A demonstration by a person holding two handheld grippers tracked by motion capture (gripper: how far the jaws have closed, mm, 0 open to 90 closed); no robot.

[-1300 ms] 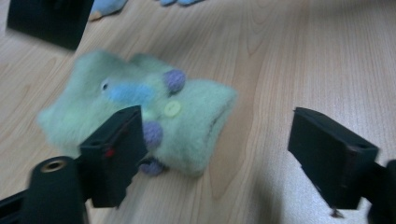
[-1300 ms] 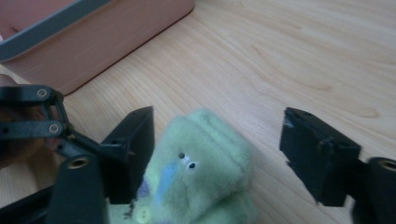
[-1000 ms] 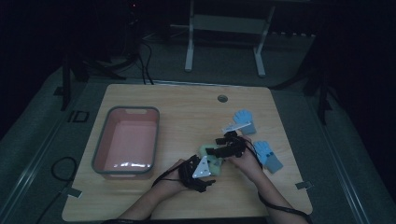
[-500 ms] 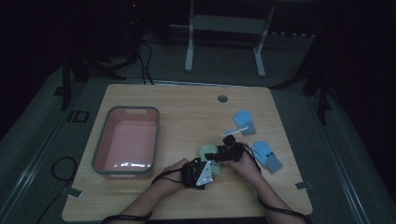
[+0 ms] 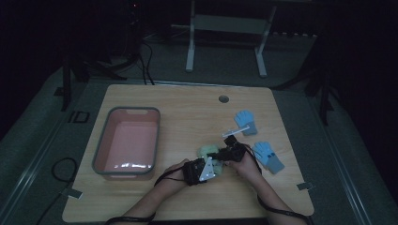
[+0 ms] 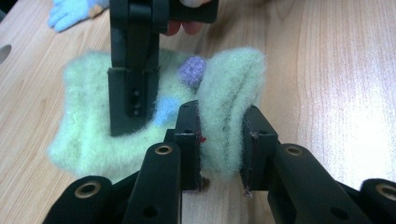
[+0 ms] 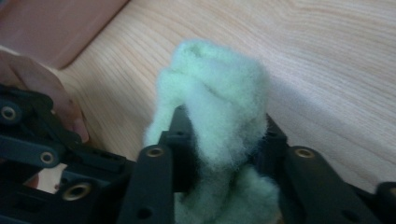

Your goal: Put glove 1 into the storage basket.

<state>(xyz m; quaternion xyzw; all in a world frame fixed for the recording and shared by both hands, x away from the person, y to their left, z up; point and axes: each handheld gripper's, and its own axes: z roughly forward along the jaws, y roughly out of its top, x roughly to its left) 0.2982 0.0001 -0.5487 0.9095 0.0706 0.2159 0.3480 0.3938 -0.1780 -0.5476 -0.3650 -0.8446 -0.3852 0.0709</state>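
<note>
Both grippers are on the same fuzzy green glove, which lies near the front edge of the wooden table, between the pink tray and the two blue gloves.

The left gripper has just been closing, and in its own view the jaws now squeeze a thick fold of the green fleece, both pads pressed into it. From above, the left gripper sits low at the glove's near side, its grey plate facing up.

The right gripper has just been closing too, and its own view shows a bunched end of the same glove standing up between its jaws, clamped on both sides. In the left gripper view it comes down from the top, one black jaw lying across the flat part of the glove (right beside a small purple bobble and a pale blue patch). From above, the right gripper rests on the glove's far side.

One blue glove lies farther back on the table, another blue glove just beside the person's right hand.
</note>
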